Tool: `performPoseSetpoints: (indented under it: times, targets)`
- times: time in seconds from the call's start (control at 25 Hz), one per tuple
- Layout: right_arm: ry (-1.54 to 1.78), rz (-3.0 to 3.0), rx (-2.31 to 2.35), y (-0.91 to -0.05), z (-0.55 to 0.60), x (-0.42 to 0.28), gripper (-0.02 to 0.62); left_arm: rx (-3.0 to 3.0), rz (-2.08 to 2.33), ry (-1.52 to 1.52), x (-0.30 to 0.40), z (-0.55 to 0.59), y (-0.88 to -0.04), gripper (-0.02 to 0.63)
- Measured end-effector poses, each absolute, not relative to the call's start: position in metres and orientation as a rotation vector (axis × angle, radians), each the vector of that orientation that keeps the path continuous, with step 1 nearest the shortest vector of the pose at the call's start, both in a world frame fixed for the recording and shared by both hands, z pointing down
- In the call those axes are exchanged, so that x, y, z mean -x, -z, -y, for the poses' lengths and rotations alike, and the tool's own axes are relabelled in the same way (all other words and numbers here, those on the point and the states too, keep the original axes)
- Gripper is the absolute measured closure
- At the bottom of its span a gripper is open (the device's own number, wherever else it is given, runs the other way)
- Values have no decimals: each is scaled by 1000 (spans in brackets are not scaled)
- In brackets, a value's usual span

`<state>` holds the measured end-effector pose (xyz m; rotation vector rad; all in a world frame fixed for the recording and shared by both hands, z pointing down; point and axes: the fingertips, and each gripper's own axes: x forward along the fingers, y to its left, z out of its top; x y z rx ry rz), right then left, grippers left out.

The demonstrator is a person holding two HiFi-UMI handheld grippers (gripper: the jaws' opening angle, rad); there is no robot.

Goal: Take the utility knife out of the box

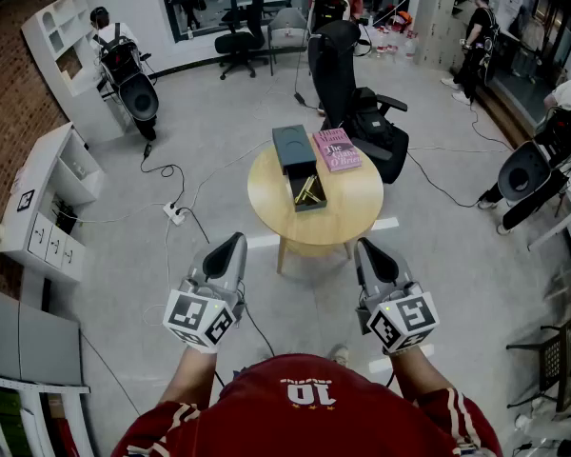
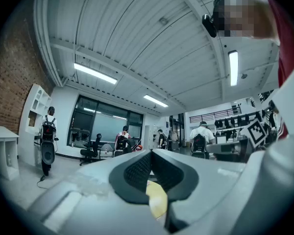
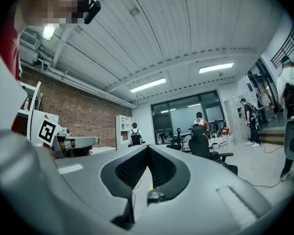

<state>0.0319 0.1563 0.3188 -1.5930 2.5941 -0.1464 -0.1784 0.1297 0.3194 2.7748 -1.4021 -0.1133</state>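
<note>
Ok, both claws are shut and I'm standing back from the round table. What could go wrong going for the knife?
1. The left claw and right claw are shut; unless opened first, they would likely shove the box across the table.
2. The yellow knife lies low inside the box; a pull may drag the box into the book beside it.
3. Cables and a power strip cross the floor near the table: a trip risk.

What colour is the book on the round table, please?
Pink; the book shows best in head view.
</note>
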Motion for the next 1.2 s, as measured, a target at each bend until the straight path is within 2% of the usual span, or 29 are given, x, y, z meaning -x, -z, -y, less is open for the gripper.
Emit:
performPoseSetpoints:
  times: [1.2]
  targets:
    - [145,-2598,1621,-323,-134,-48,595,-2742,1467,97,182,-115,-322,603]
